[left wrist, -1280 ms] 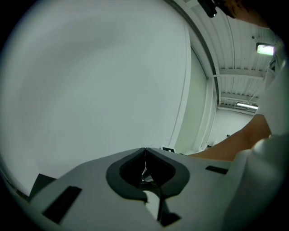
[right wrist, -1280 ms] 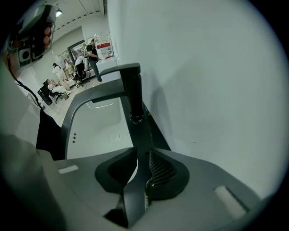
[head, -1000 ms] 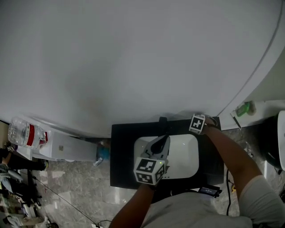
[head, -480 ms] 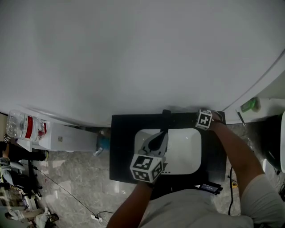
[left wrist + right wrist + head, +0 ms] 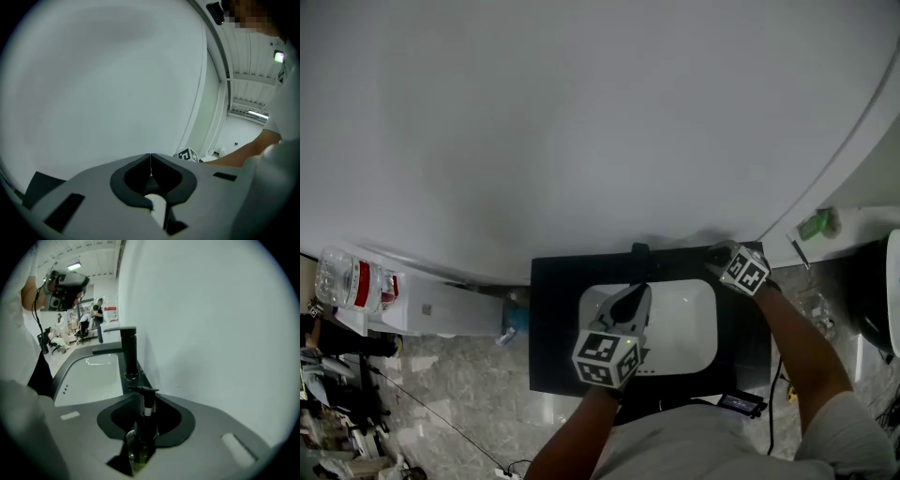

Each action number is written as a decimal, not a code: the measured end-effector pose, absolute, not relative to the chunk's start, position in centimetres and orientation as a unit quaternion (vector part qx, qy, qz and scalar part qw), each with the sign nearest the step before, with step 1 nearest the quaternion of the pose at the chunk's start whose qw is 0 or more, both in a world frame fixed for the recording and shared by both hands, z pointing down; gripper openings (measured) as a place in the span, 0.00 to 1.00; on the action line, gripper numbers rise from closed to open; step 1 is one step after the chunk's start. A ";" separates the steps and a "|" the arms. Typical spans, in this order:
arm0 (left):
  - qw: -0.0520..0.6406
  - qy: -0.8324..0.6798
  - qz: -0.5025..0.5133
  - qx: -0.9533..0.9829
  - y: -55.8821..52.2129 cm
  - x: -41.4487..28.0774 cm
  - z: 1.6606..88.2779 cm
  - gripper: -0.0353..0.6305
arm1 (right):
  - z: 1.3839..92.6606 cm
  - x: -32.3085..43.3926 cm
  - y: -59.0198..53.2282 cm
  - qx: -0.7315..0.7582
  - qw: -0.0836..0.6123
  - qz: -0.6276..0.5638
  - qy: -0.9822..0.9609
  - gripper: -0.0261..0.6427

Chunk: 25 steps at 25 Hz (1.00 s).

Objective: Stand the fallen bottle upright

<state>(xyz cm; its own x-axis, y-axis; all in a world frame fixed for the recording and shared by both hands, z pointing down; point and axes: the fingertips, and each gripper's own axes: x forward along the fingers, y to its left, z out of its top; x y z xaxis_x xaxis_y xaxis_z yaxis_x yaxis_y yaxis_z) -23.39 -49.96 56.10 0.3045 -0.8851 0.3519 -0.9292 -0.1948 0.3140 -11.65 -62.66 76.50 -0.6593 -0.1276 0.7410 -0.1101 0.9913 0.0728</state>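
While our right gripper (image 5: pixel 146 397) closes its jaws on the upright pump bottle (image 5: pixel 142 439) between them, faucet (image 5: pixel 128 350) just beyond, our left gripper (image 5: pixel 150 161) pressed together, empty.

The head view looks down from high up at the sink (image 5: pixel 675 328) and black table (image 5: pixel 553 319), with the wall (image 5: pixel 581 122) filling the top. The left gripper view faces that wall up close. The right gripper view looks low across the same sink toward the tap (image 5: pixel 127 350), with the bottle (image 5: pixel 144 425) very near.
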 end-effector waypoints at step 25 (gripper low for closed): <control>0.184 -0.528 0.059 0.827 -49.3 -11.8 50.7 0.06 | 71.0 4.4 -59.1 0.303 0.275 0.067 -0.910 0.21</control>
<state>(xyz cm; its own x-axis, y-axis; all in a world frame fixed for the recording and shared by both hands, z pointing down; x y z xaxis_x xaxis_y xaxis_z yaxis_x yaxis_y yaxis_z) -11.78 -49.33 50.68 0.4351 -0.8518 0.2917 -0.8951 -0.3743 0.2422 4.45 -59.09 70.97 -0.6656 -0.5145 0.5405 -0.5885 0.8073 0.0437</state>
